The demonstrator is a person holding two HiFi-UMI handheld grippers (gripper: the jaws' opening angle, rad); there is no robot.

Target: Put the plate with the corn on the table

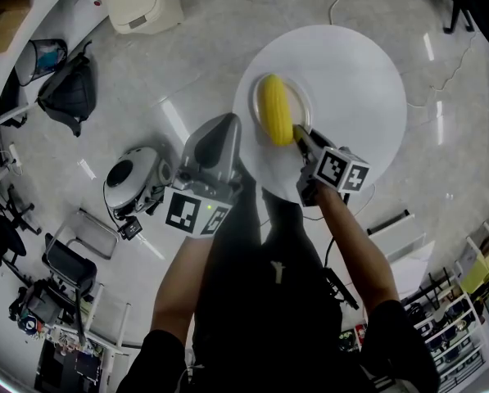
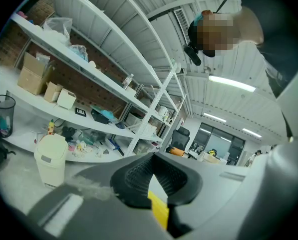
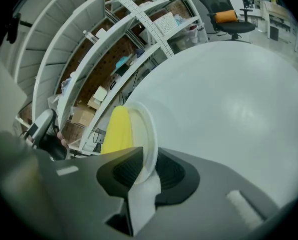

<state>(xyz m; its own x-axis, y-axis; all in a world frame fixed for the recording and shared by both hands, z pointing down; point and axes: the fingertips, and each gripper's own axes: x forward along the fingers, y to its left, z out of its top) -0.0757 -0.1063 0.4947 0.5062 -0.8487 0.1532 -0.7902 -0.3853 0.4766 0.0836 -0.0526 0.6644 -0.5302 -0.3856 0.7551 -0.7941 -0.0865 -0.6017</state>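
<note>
Item: plate (image 1: 301, 105), white, round and shallow, one. It lay flat on the round white table (image 1: 350, 80), toward the edge nearest the person, and carried the corn (image 1: 275, 109).

Handling, as judged: plate stiff, light and smooth, probably slippery at the rim and liable to chip if dropped. Best taken at the near rim, clear of the cob. The corn looked firm and rounded, and would roll if the plate tipped.

Tool, right gripper (image 1: 300, 133): its jaws stood spread on either side of the plate's near rim, wider than the rim was thick, so the rim sat between the pads without being pinched.

Tool, left gripper (image 1: 225, 123): held off the table's edge, well apart from the plate, its jaws parted by a narrow gap with nothing between them.

Count: plate, one; corn cob, one; table, one; grippers, two; cream lidded bin (image 1: 142, 2) on the floor, one
</note>
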